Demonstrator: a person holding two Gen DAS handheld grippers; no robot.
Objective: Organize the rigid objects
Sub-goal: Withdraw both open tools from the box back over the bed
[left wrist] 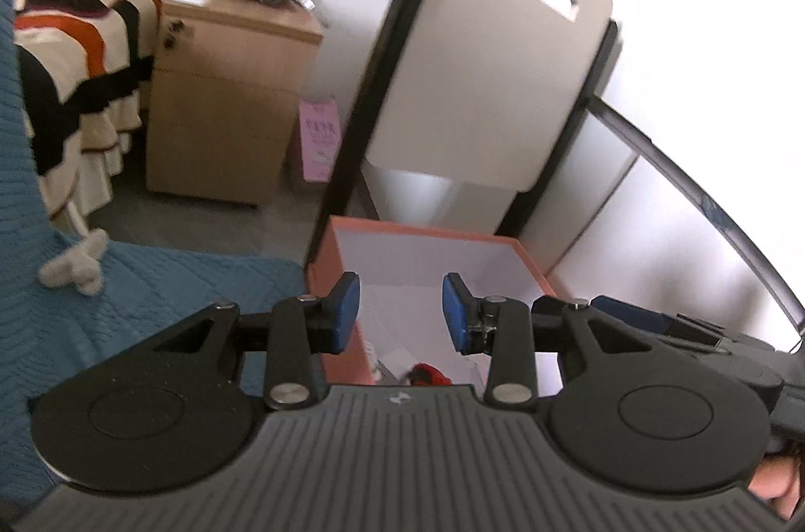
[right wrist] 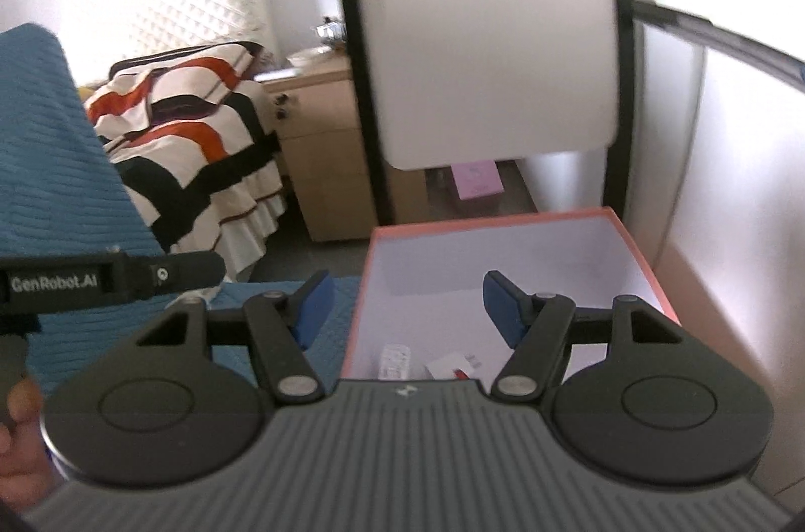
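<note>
An open salmon-pink box (left wrist: 332,260) with a white inside sits on the blue quilted cover (left wrist: 176,280); it also shows in the right wrist view (right wrist: 503,225). At its near end lie a red object (left wrist: 427,373) and white items (right wrist: 397,361), partly hidden by the gripper bodies. My left gripper (left wrist: 401,313) is open and empty above the box's near left part. My right gripper (right wrist: 402,308) is open wide and empty, straddling the box's left wall.
A white chair back with black frame (right wrist: 493,44) stands just behind the box. A wooden drawer cabinet (left wrist: 221,99) and a bed with a striped blanket (left wrist: 75,44) are to the left. A pink bag (left wrist: 319,139) sits on the floor. A grey plush toy (left wrist: 75,268) lies on the cover.
</note>
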